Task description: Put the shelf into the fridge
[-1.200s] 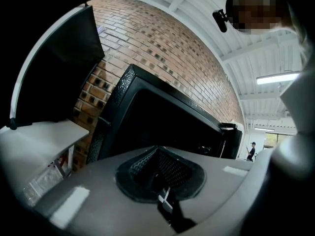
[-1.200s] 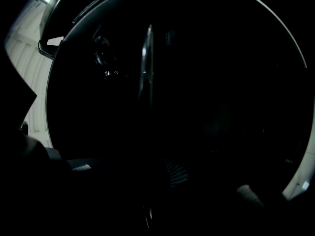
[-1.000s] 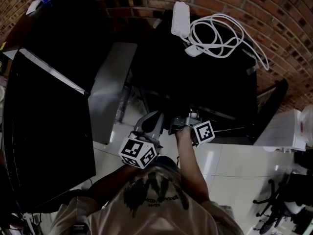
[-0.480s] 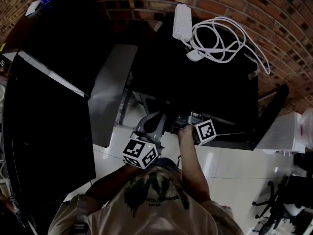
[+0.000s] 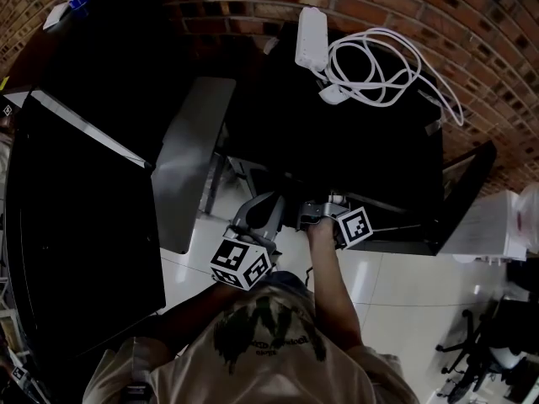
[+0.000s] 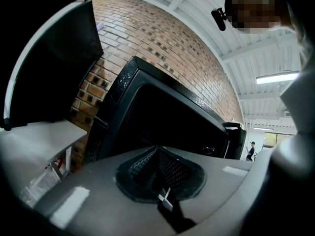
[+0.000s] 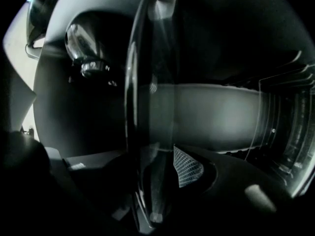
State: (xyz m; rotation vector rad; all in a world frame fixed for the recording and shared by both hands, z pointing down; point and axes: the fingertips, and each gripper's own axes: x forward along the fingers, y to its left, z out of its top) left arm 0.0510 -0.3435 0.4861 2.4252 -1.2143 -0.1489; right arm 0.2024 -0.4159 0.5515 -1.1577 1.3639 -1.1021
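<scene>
Two grippers work at the open front of the black fridge (image 5: 354, 154). Nearest me, the left gripper (image 6: 158, 156) sits just outside the fridge opening, jaws pressed together on nothing. The right gripper (image 7: 160, 170) is at the fridge's mouth. Its jaws have just swung wide, and the clear glass shelf (image 7: 147, 102) stands between them edge-on, with a gap showing beside the meshed pad (image 7: 189, 166). The shelf runs on into the fridge, toward its ribbed side rails (image 7: 288, 132). On top of the fridge lie a white power strip (image 5: 310, 36) and a looped cable (image 5: 375, 61), with the brick wall (image 5: 480, 32) behind.
</scene>
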